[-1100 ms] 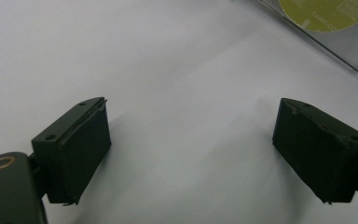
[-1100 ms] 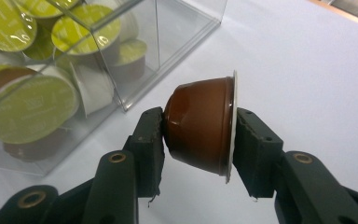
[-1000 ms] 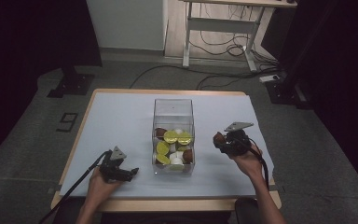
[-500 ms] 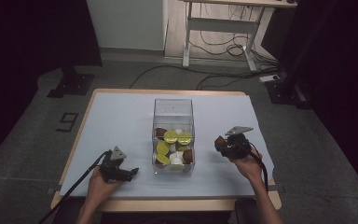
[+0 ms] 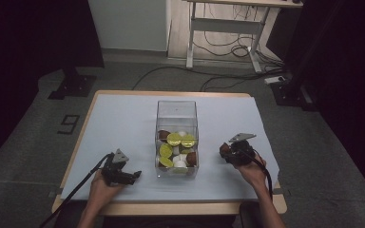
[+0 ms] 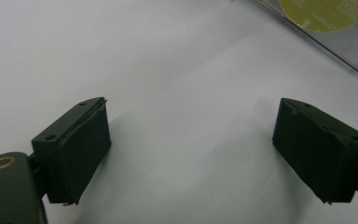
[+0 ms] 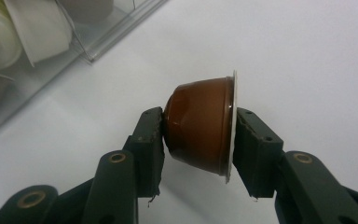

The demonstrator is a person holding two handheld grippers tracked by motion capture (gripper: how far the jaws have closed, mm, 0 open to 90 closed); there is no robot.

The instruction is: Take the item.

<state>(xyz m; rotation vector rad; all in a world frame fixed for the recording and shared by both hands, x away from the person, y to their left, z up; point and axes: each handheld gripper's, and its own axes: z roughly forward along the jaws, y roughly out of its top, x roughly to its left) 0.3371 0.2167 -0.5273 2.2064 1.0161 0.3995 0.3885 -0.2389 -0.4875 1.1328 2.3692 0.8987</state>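
A table [image 5: 123,118] with a pale top and a wooden edge carries the work; at its middle stands a clear box [image 5: 176,111], open at the top, its lower part heaped with pods [image 5: 175,139] in yellow-green, white and brown; the upper part of the box is bare wall. To the right of the box, near but apart from it, the right gripper [image 5: 226,151] sits in the person's right hand, just over the tabletop; its jaws are clamped on a brown pod [image 7: 200,130] (one pad on the rounded base, the other flat against the foil lid), so the pod lies on its side between them, lid turned to the right in the right gripper view; a corner of the box shows at the upper left of that view, with white pods behind the wall. To the left of the box, nearer the table's front edge, the left gripper [image 5: 134,175] rests low in the left hand; in the left gripper view its jaws stand wide apart with bare tabletop between them, and a box corner with a yellow-green lid [image 6: 328,13] shows at the upper right.
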